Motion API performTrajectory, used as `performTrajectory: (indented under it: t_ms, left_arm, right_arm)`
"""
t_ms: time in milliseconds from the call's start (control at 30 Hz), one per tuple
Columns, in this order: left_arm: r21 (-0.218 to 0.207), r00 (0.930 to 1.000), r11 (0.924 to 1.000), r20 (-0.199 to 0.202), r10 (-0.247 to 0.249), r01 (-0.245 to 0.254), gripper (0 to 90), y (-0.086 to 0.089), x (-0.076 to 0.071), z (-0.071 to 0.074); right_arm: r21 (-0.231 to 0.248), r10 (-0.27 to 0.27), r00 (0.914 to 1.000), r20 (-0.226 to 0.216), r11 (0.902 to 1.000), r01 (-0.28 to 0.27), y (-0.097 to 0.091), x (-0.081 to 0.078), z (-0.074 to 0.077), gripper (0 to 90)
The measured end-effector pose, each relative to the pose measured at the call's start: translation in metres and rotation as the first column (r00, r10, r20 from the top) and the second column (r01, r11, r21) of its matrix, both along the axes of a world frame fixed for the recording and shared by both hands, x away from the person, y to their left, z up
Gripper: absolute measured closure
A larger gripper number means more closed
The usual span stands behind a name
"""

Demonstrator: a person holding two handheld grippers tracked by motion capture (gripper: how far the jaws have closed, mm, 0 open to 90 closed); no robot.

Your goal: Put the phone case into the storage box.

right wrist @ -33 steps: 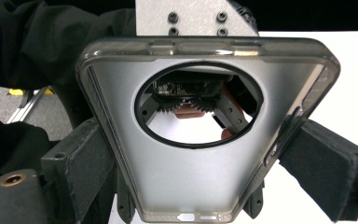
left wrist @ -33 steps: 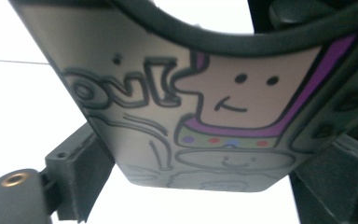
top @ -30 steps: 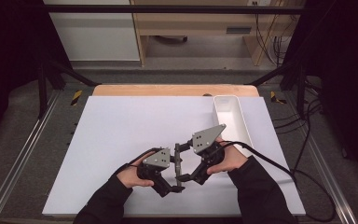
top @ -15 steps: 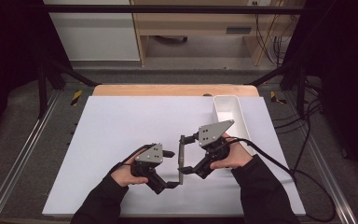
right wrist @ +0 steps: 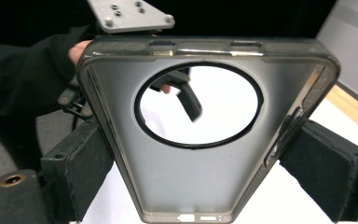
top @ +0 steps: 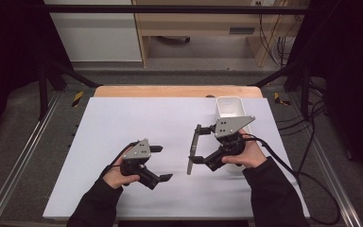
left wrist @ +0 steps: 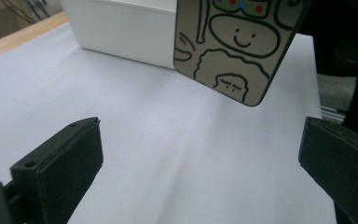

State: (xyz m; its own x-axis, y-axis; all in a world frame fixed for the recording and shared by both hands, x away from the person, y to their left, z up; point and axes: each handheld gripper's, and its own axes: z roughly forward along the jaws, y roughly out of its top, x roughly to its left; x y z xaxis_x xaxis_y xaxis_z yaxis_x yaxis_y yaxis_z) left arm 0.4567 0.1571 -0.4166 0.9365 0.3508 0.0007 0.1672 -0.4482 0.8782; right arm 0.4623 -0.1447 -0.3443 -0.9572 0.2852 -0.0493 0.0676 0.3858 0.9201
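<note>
Listing what we see on the table [top: 123,118], item by item:

Phone case [right wrist: 205,140]: grey, translucent, with a large round camera cut-out. We find it pinched by its two long edges between the jaws of the right gripper [top: 194,143], lifted off the white table surface and standing on edge in the high view [top: 190,152]. In the left gripper view its back [left wrist: 235,44] faces us, printed with black line cartoons, a smiling face and some coloured dots, tilted with one rounded corner lowest.

Right gripper: jaws pressed onto the case from both sides; in the right gripper view the black pads [right wrist: 81,172] touch the case edges. It sits right of the table's middle, held by the person's right hand [top: 243,153], cable trailing off to the right.

Left gripper [top: 161,163]: jaws spread wide, nothing between them. In the left gripper view we see only bare white surface between its fingers [left wrist: 60,168]. It is held low over the table, left of the case and apart from it, by the left hand [top: 118,172]. Through the case's round hole, in the right gripper view, we see one of its jaws.

White bin [top: 230,106]: rectangular, open-topped, at the table's far right, just behind the right gripper
</note>
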Motion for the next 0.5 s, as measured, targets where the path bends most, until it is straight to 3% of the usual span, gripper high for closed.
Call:
performTrajectory:
  t_ms: [233,500]
  left_arm:
    - [-0.029,0.9956,0.9951,0.0,0.094,-0.094,0.0,0.016,-0.001,0.0]
    - [-0.065,0.9796,0.9776,0.007,0.201,-0.2,0.0,0.04,-0.004,-0.002]
  right_arm:
    - [0.034,-0.09,0.9959,0.009,0.9954,0.09,-0.012,-0.001,0.005,11.8]
    - [0.065,-0.175,0.9845,0.019,0.9828,0.173,-0.02,-0.003,0.011,11.8]
